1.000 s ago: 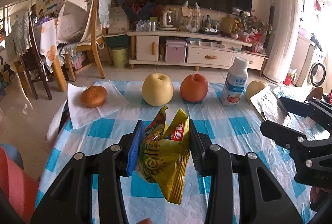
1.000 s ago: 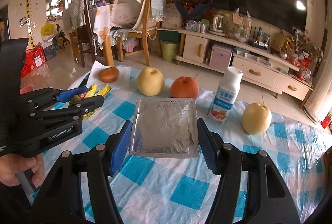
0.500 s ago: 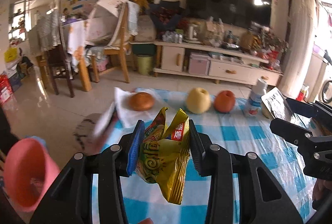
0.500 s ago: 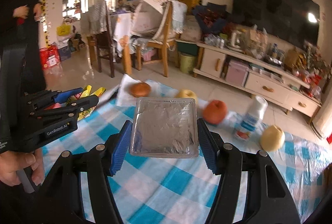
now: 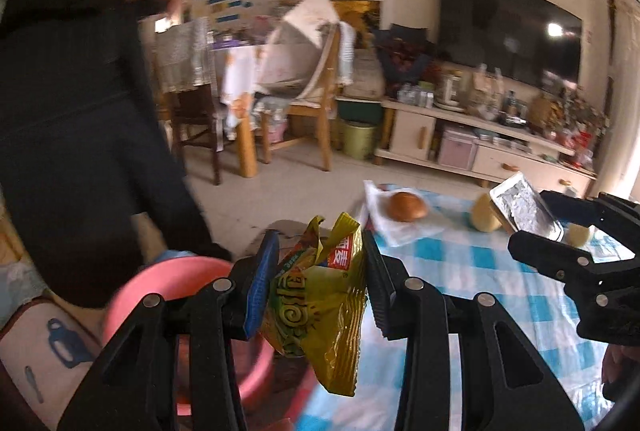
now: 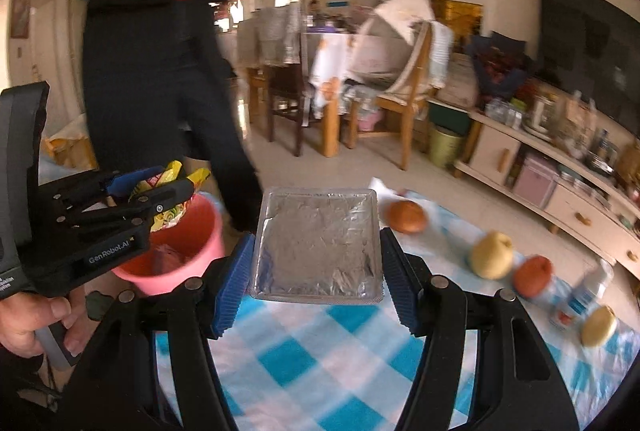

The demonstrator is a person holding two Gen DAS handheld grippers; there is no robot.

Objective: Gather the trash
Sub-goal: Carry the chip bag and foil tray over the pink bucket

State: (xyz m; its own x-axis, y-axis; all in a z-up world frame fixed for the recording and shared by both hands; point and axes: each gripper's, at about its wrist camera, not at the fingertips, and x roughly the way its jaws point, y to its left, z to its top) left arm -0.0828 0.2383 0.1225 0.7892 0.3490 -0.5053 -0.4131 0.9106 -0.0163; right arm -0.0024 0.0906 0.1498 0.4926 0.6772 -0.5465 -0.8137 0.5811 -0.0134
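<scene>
While left gripper point(image 5: 316, 295) clamps snack wrapper point(image 5: 320, 307) near pink bin point(image 6: 188, 251) at 9 o'clock, right gripper point(image 6: 316, 271) pinches foil tray point(image 6: 318, 243); I centre each over bin before release.

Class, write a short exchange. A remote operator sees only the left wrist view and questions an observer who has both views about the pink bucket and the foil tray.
Operator: My left claw and its snack wrapper block the pink bucket. Is anything in it?
Observer: Yes. The right wrist view shows a purplish lump inside, though I cannot tell what it is.
Operator: I only see a corner of the foil tray. How is it held?
Observer: The right claw grips it by its two side edges, with the foil face up and about level.
</scene>
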